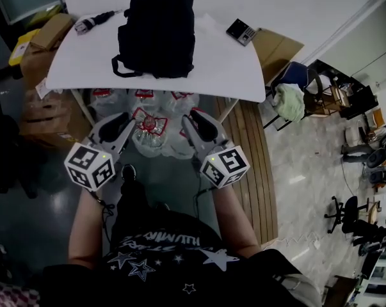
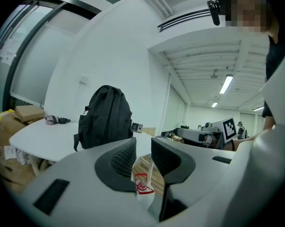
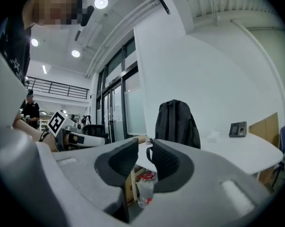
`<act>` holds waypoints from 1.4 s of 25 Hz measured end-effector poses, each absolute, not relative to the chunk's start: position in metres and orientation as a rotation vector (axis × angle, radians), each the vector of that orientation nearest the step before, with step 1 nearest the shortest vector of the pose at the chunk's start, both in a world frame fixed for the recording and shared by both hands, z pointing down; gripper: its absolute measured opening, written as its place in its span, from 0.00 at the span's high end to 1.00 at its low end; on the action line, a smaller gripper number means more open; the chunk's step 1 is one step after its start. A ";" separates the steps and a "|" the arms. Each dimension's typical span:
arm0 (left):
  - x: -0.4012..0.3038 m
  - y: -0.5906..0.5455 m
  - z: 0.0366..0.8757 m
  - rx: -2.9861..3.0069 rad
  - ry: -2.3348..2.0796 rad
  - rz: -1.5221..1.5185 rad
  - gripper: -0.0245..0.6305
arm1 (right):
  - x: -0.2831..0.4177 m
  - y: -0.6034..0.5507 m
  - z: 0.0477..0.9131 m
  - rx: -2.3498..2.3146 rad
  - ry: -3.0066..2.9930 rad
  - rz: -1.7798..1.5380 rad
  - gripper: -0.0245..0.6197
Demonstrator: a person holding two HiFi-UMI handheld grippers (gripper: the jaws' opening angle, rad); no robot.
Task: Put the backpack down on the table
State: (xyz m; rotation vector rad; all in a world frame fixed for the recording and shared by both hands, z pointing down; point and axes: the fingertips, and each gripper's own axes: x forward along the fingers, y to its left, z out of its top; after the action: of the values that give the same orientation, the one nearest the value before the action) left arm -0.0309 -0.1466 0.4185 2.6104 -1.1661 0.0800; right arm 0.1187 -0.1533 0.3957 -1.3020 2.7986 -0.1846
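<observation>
A black backpack (image 1: 155, 27) stands upright on the white table (image 1: 84, 66), toward its far side. It also shows in the left gripper view (image 2: 104, 117) and in the right gripper view (image 3: 176, 124), well beyond the jaws in both. Both grippers hover off the table's near edge, side by side, and point toward the backpack. My left gripper (image 1: 121, 124) (image 2: 143, 148) has a narrow gap between its pads, with nothing in it. My right gripper (image 1: 198, 123) (image 3: 143, 152) stands the same way, its jaws slightly apart and empty.
Wrapped packs of water bottles (image 1: 151, 123) lie under the table's near edge. A folded umbrella (image 1: 93, 21) and a small keypad device (image 1: 242, 31) rest on the table. Cardboard boxes (image 1: 48, 34) stand at the left. A wooden board (image 1: 253, 165) and chairs are at the right.
</observation>
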 end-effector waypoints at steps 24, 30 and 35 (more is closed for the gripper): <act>0.012 -0.066 0.447 2.540 -1.201 0.166 0.94 | 0.135 -0.082 0.428 -1.235 2.923 -0.266 0.96; 0.007 -0.050 0.472 2.531 -1.177 0.233 0.94 | 0.129 -0.071 0.446 -1.279 2.926 -0.310 0.96; -0.021 -0.031 0.473 2.504 -1.215 0.254 0.94 | 0.103 -0.045 0.446 -1.300 2.910 -0.348 0.96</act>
State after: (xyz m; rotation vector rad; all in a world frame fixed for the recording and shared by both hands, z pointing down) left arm -0.0212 -0.0308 0.4734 2.5037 -1.2149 0.2538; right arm 0.1035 -0.0455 0.4463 -1.2996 2.9098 -0.3481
